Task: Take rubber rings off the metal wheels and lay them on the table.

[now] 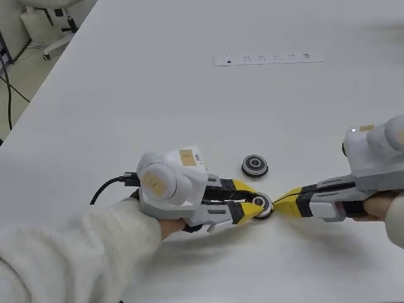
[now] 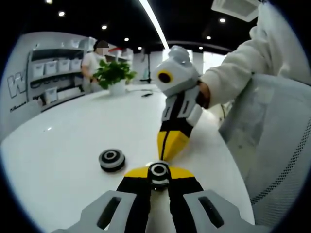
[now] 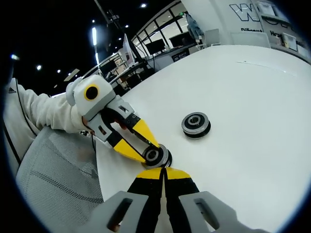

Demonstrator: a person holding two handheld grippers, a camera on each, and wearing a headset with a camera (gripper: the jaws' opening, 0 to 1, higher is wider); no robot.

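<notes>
From my head I look steeply down at the tabletop (image 1: 189, 107), close. Cameras on my left claw (image 1: 254, 203) and right claw (image 1: 279, 204) skim low, facing each other; all three share the wheel (image 1: 263, 206).

Two metal wheels: the held wheel (image 1: 262, 205) and the free wheel (image 1: 254, 165); two grippers, the left gripper (image 1: 257, 202) and the right gripper (image 1: 285, 202); one white table (image 1: 158, 107); one power strip (image 1: 268, 59) on it; one potted plant (image 2: 112, 75) in the left gripper view; one mesh chair (image 3: 53, 179) in the right gripper view.
</notes>
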